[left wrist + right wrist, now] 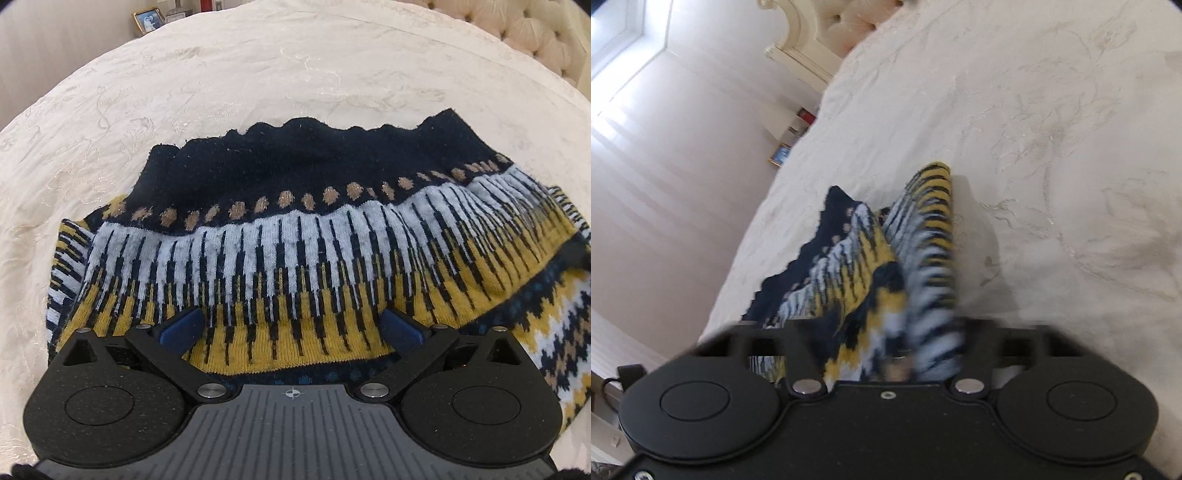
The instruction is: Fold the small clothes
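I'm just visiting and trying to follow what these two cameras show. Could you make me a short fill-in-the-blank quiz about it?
1. The patterned knit garment lies on a cream ____.
2. The far edge of the garment is a plain band of dark ____.
3. The left gripper has its blue pads spread ____ over the yellow stripes.
4. In the right wrist view, the right gripper has bunched ____ between its fingers.

Missing words: bedspread; navy; apart; fabric

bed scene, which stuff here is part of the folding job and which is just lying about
Part of the job:
- patterned knit garment
- left tongs, open over the knit
- right tongs, bunched knit between them
- bedspread, the work surface

Just lying about:
- picture frame
- tufted headboard
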`<state>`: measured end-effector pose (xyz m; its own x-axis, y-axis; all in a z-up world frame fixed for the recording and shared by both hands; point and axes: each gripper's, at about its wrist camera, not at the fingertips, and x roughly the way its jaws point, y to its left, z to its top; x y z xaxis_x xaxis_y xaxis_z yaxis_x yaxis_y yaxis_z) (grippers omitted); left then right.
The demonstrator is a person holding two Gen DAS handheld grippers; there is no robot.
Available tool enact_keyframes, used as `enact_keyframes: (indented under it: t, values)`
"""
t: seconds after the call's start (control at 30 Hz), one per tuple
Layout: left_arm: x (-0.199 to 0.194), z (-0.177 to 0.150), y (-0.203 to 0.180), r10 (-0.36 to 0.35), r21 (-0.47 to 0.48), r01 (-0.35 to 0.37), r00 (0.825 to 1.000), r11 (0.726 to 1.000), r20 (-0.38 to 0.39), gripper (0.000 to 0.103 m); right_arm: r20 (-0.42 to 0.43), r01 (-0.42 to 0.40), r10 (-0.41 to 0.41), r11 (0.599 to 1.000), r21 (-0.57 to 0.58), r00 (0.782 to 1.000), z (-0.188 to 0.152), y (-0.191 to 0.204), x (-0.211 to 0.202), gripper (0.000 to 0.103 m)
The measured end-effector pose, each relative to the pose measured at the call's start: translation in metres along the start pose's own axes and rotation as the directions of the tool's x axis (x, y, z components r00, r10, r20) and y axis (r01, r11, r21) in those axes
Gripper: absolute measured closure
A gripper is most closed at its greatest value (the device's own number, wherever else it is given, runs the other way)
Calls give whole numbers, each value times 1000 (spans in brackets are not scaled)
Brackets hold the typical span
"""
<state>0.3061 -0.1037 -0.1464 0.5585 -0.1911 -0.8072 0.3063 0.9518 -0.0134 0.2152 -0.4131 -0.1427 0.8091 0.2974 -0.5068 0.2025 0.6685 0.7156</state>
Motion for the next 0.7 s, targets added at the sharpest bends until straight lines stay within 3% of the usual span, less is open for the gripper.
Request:
enact_keyframes:
  t: [0.07, 0.17, 0.27, 0.5, 0.7]
  values:
    - [-4, 0, 4, -27, -15, 27, 1000, 1000, 13, 1, 5, 29, -29, 998, -47, 1000, -1, 11, -1, 69]
    - [-24, -5, 18, -64, -50, 66, 997, 997, 38, 16, 9, 63, -62, 993, -103, 998, -1, 28, -6, 71]
    - [-49, -14, 41, -87, -98, 93, 994, 991, 68, 16, 15, 97, -96, 985, -145, 995, 0, 48, -13, 71]
    - [-98, -39, 99, -21, -120, 38, 989, 992, 143, 16, 14, 139, -140, 957, -256, 990, 2, 115, -14, 71]
    - [-120, -57, 142, 5, -160, 16, 991, 987, 131, 16, -25, 70, -85, 933, -353, 996, -16, 196, 6, 71]
